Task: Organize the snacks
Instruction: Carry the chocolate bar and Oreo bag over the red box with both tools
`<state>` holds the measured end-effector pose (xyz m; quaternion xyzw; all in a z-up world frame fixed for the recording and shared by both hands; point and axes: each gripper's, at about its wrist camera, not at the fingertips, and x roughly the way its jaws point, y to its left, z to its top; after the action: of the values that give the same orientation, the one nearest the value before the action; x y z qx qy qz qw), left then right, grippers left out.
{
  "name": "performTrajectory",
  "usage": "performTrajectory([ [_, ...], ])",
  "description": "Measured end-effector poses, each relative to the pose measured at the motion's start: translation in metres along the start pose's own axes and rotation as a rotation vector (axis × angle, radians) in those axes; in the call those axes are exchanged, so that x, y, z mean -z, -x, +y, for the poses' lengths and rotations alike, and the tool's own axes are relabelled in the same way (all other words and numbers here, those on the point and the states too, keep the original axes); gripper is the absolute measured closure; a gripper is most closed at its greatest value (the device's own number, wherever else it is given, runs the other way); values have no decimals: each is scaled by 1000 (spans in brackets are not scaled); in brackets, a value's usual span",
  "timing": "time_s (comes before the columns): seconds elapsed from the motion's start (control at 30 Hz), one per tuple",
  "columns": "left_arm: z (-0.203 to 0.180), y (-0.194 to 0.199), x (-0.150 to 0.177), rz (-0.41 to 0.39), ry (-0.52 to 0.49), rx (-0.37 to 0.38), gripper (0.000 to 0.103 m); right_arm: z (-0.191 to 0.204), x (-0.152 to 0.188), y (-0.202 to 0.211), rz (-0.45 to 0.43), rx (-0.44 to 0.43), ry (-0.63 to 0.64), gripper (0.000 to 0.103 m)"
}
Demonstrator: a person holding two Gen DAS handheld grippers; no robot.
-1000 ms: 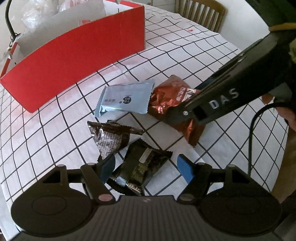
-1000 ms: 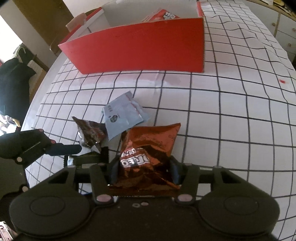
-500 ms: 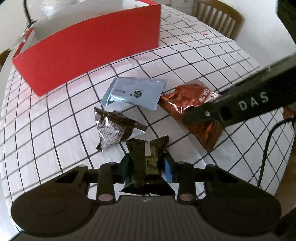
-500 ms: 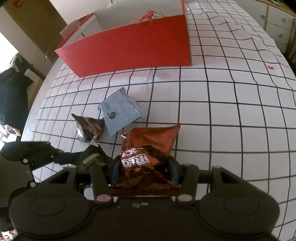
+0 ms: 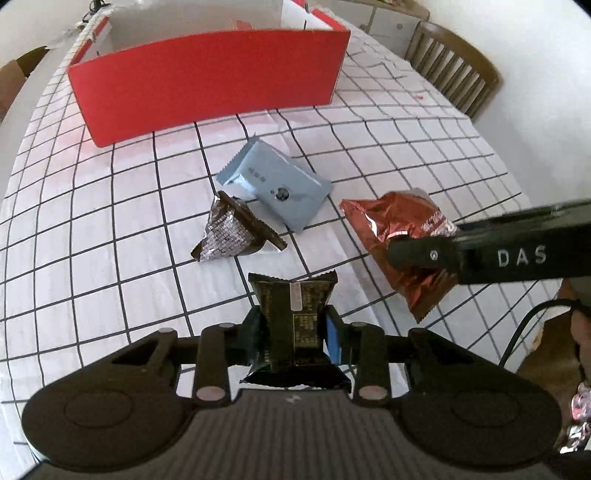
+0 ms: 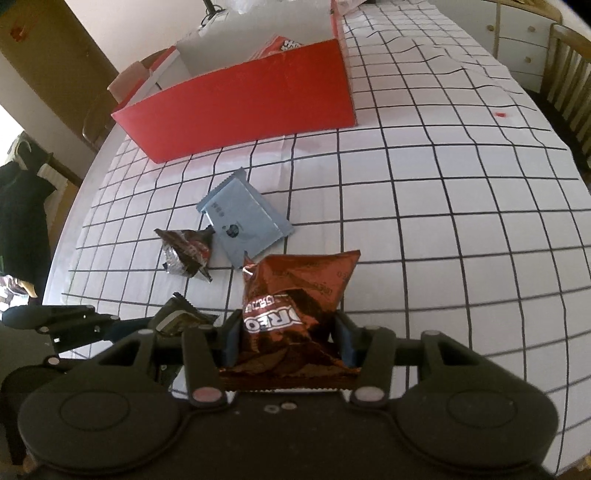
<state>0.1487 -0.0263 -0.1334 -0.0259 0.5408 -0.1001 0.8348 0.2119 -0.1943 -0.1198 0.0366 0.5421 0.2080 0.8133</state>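
Observation:
My left gripper [image 5: 293, 328] is shut on a black snack packet [image 5: 291, 310] and holds it above the checked tablecloth. My right gripper [image 6: 286, 338] is shut on a copper Oreo bag [image 6: 295, 295], which also shows in the left wrist view [image 5: 399, 229]. A light blue packet [image 5: 275, 186] and a brown-silver triangular packet [image 5: 231, 232] lie on the cloth between the grippers and a red open box [image 5: 207, 85]. The same blue packet [image 6: 243, 221], triangular packet [image 6: 186, 251] and red box [image 6: 243, 103] appear in the right wrist view.
The box holds a red-and-white package [image 6: 280, 46]. A wooden chair [image 5: 450, 62] stands at the table's far right. A white cabinet [image 6: 517, 26] is behind the table. The table edge [image 6: 66, 221] curves down the left.
My left gripper closed on the black packet and lifted it off the cloth. My right gripper rose with the Oreo bag. Both views now look more toward the red box.

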Motion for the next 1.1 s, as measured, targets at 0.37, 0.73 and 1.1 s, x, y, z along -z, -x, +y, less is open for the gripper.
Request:
performTrajectory([
  [0.37, 3, 50, -11, -97, 63, -56, 69, 14, -2, 41, -96, -12, -3, 55],
  [0.73, 13, 103, -51, -247, 86, -95, 69, 32, -44, 75, -211, -3, 63, 55],
  [1.1, 23, 122, -108, -339, 69, -142, 69, 44, -103, 83, -283, 14, 137, 55],
])
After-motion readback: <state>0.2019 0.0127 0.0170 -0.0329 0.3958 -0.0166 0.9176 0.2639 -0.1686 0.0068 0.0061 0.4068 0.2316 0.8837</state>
